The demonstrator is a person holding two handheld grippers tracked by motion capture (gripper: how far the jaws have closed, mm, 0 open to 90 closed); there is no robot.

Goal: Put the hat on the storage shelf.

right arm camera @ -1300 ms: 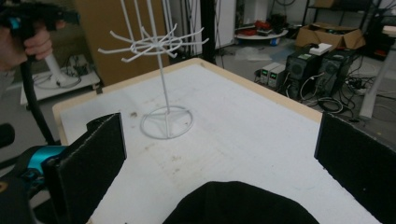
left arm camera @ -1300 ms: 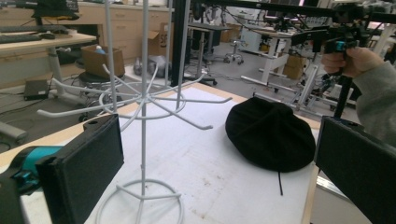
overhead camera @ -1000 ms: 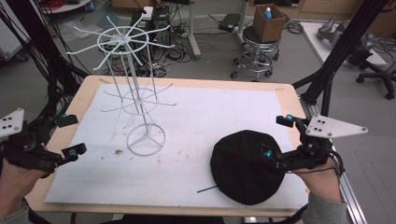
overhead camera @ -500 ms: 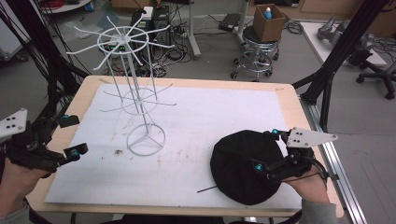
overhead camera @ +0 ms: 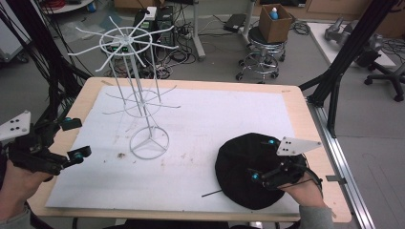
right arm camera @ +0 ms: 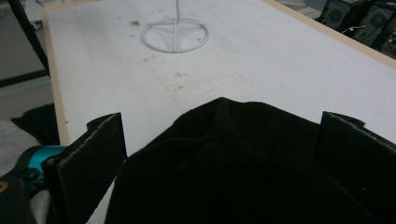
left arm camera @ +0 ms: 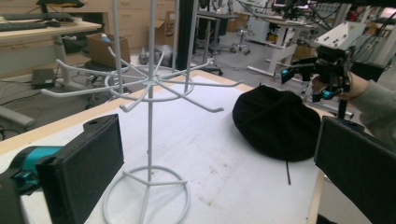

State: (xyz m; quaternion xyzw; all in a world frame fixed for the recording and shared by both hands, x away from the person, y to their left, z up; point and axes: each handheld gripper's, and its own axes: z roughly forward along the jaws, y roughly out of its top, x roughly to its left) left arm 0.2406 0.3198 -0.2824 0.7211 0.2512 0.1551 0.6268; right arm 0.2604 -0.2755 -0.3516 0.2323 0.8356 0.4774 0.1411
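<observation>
Right tongs [overhead camera: 264, 161] hang spread wide over the black hat [overhead camera: 239, 169] (nothing gripped); left tongs [overhead camera: 76, 139], also parted, sit far left of the hat.

Black claws [overhead camera: 261, 160], teal tips, grey sleeves

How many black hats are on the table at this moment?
1. The black hat lies on the white mat near the table's right front corner, between the open jaws of the right gripper. No other hat is visible.
</observation>
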